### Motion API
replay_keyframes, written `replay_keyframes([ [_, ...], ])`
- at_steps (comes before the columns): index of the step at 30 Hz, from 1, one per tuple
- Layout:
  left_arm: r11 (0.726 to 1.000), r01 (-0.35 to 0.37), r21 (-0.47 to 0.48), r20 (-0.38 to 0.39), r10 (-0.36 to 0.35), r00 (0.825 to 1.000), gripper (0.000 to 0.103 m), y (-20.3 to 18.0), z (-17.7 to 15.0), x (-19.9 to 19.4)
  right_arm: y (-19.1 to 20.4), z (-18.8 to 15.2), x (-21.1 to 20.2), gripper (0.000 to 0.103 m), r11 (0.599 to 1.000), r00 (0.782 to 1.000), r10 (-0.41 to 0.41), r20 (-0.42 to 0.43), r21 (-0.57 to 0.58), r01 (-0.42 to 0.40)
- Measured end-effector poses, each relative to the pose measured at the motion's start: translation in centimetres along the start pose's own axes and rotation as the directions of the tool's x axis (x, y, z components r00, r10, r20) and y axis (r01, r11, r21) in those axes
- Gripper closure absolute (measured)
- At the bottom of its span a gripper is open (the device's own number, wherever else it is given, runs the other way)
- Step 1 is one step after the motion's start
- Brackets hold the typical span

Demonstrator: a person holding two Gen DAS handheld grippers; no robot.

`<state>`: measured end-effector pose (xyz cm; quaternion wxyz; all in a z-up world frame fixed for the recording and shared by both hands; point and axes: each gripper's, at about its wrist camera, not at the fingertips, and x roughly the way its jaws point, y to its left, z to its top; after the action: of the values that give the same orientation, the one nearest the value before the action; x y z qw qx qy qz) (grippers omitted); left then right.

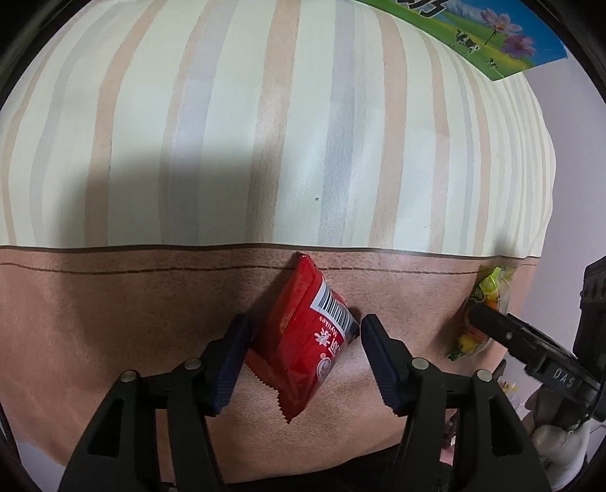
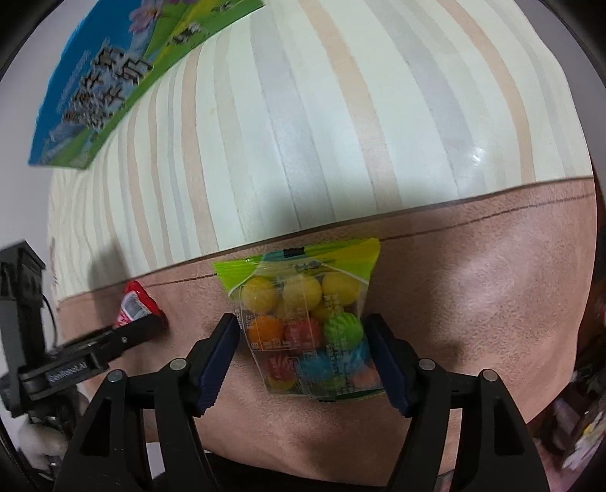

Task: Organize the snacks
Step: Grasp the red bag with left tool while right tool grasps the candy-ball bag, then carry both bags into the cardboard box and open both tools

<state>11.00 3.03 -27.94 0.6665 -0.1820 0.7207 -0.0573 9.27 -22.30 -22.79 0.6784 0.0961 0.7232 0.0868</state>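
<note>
Both grippers point steeply down at a table covered by a cloth (image 1: 151,321) with a plain tan border nearest the cameras and pale stripes beyond it.

In the left wrist view, the left gripper (image 1: 305,340) straddles a red snack packet (image 1: 303,340) that lies tilted on the tan border, its barcode end toward the stripes and its serrated end toward the camera. The left pad touches or nearly touches the packet's edge, while a clear gap shows at the right pad, so the jaws stand loose around it rather than clamped. To the right, the other gripper's finger crosses over the candy bag. At the upper right, a blue-and-green carton (image 1: 492,34) printed with cows and flowers lies on the stripes.

In the right wrist view, the right gripper (image 2: 301,355) brackets a clear bag of coloured candy balls (image 2: 306,321) with a green top, flat on the tan border. Whether its pads press the film cannot be told.
</note>
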Motion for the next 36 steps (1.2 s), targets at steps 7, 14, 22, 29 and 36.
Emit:
replay_keyframes([
  [7, 0.997, -0.076, 0.02, 0.044, 0.075, 0.996, 0.052, -3.8, -1.5, -1.6, 1.6, -0.8, 0.3, 0.045, 0.996, 0.995, -0.082, 0.052, -0.043, 0.084],
  [14, 0.999, -0.041, 0.023, 0.082, 0.039, 0.996, 0.053, -4.2, -3.2, -4.9, 1.7, -2.0, -2.3, 0.047, 0.999, 0.995, 0.022, 0.099, 0.03, -0.025],
  [22, 0.996, 0.044, 0.083, 0.212, -0.06, 0.975, 0.053, -7.1, -0.8, -13.1, 5.1, -1.2, -7.5, 0.047, 0.989, 0.975, 0.149, 0.165, -0.021, -0.148],
  [29, 0.986, 0.054, 0.155, 0.331, -0.103, 0.938, 0.053, -8.8, 3.4, -20.8, 9.6, 4.0, -14.4, 0.047, 0.966, 0.94, 0.248, 0.235, -0.127, -0.223],
  [36, 0.989, -0.046, 0.143, 0.413, -0.018, 0.911, 0.053, -7.6, 10.3, -25.2, 13.5, 12.5, -19.4, 0.047, 0.964, 0.92, 0.233, 0.315, -0.202, -0.174],
])
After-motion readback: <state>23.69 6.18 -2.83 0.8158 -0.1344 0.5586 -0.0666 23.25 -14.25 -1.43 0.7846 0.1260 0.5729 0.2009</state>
